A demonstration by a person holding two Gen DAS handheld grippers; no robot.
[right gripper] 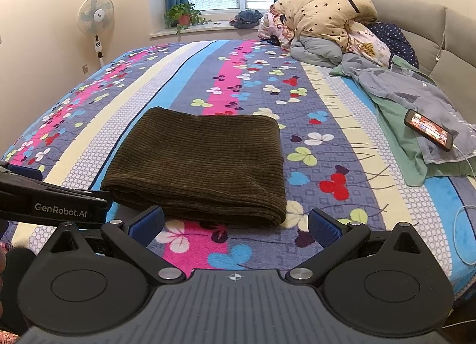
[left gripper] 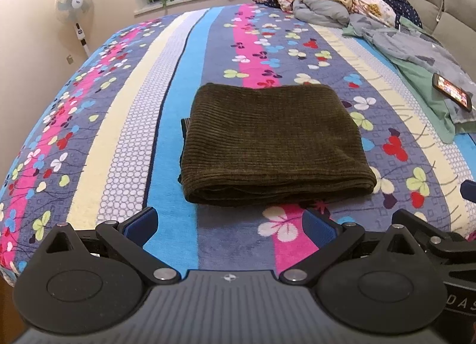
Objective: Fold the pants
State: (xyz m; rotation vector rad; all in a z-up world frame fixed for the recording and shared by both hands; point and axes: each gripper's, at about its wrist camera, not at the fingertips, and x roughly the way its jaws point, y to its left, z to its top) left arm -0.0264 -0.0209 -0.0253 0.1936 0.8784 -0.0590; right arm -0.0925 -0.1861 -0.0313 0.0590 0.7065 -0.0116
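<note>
The dark olive corduroy pants (left gripper: 273, 144) lie folded into a compact rectangle on the flowered striped bedspread (left gripper: 125, 141). They also show in the right wrist view (right gripper: 199, 165). My left gripper (left gripper: 230, 223) is open and empty, just short of the pants' near edge. My right gripper (right gripper: 236, 225) is open and empty, also just short of the near edge, toward the bundle's right corner. The left gripper's body (right gripper: 53, 204) shows at the left of the right wrist view.
A lit phone (right gripper: 430, 131) with a white cable lies on grey and green cloth (right gripper: 416, 106) at the bed's right side. Piled quilts (right gripper: 324, 22) sit at the head. A standing fan (right gripper: 95, 16) and a potted plant (right gripper: 183, 15) stand beyond the bed.
</note>
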